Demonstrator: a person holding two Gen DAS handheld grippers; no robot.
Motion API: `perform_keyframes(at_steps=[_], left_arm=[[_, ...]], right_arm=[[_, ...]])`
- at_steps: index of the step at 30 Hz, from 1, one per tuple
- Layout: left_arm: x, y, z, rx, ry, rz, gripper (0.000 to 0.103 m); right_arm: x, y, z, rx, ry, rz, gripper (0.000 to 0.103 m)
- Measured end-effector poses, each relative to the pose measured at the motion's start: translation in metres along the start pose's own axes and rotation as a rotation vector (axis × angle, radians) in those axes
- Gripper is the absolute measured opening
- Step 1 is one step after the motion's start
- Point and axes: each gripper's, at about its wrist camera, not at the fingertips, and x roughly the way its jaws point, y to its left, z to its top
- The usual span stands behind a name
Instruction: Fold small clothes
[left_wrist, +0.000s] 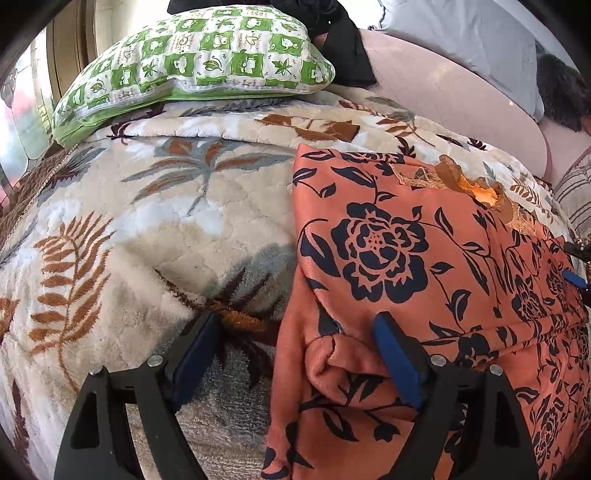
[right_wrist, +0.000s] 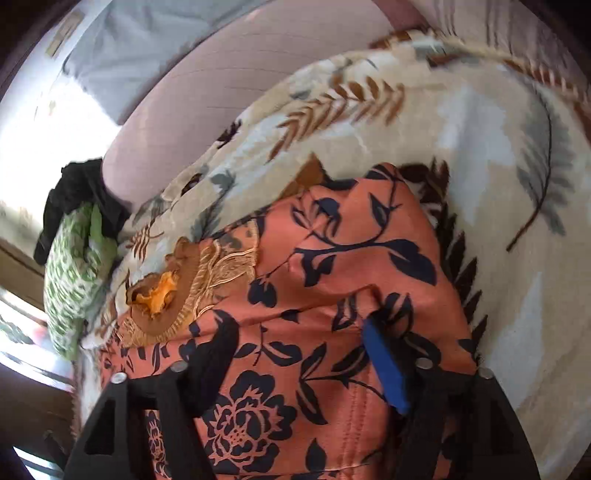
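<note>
An orange garment (left_wrist: 388, 251) with a dark flower print lies spread on a leaf-patterned blanket (left_wrist: 147, 206). Its brown embroidered neckline (left_wrist: 454, 177) is at the far side. My left gripper (left_wrist: 297, 321) is open and straddles the garment's near left edge, one finger on the blanket and the other on the cloth, where the edge is bunched. In the right wrist view, my right gripper (right_wrist: 297, 325) stands open low over the garment (right_wrist: 332, 240), with flat cloth between its fingers and a small ridge at the blue pad's tip. One of its blue fingertips (left_wrist: 574, 278) shows at the right edge of the left wrist view.
A green-and-white patterned pillow (left_wrist: 199, 55) lies at the blanket's far left with black cloth (left_wrist: 343, 48) behind it. A pink padded surface (left_wrist: 443, 81) and a grey pillow (left_wrist: 461, 33) lie beyond. Striped fabric (left_wrist: 576, 192) is at the far right.
</note>
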Motion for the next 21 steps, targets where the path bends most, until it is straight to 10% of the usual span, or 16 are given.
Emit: perform_keyframes(at_steps=[21], left_arm=[[-0.002,-0.002,-0.002,0.0,0.01,0.015,0.087]], right_arm=[[-0.052,0.018,-0.064,-0.125,0.052,0.08,0.065]])
